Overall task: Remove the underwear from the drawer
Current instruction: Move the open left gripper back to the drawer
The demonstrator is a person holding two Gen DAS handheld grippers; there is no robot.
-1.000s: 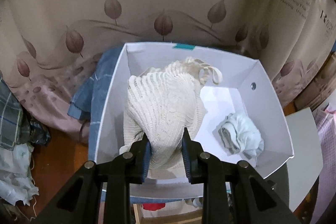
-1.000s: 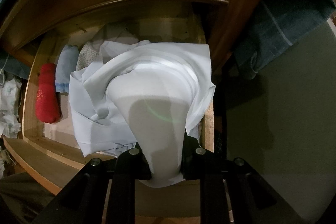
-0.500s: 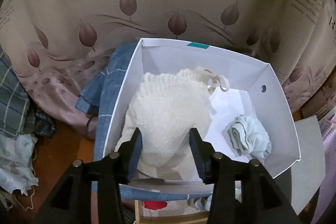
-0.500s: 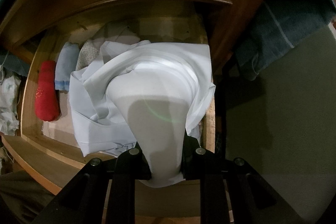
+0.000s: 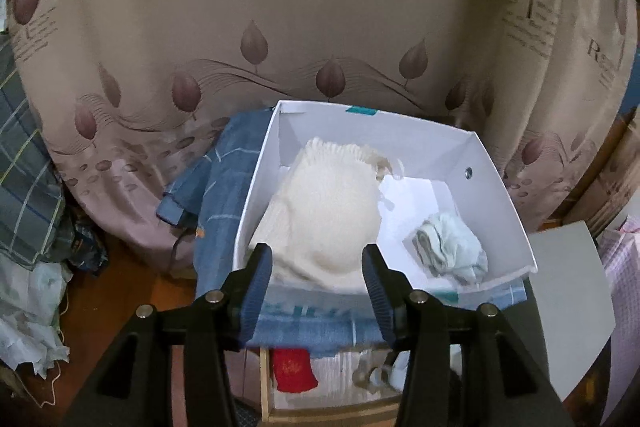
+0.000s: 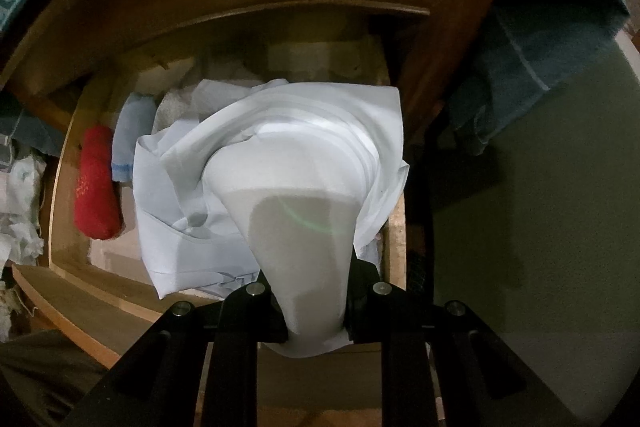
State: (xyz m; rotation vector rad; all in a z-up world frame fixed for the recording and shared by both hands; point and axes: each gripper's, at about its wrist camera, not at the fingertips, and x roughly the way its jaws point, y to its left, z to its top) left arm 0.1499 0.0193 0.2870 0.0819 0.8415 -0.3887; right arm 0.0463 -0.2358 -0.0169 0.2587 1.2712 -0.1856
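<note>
1. Below centre of the left view, the left gripper (image 5: 316, 285) is now standing wide open and empty, having released the cream knit garment (image 5: 328, 211) a second ago; it is lying inside the white box (image 5: 492, 187).
2. At lower centre of the right view, the right gripper (image 6: 314, 301) is clamping the pale underwear (image 6: 288, 187) above the drawer (image 6: 60, 187).
3. Dark open room is showing at right; the drawer's right wall is crowding the cloth.

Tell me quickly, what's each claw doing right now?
Left gripper open above white box, cream lace piece lying inside. Right gripper shut on pale white garment over the wooden drawer. Nothing blocking.
</note>
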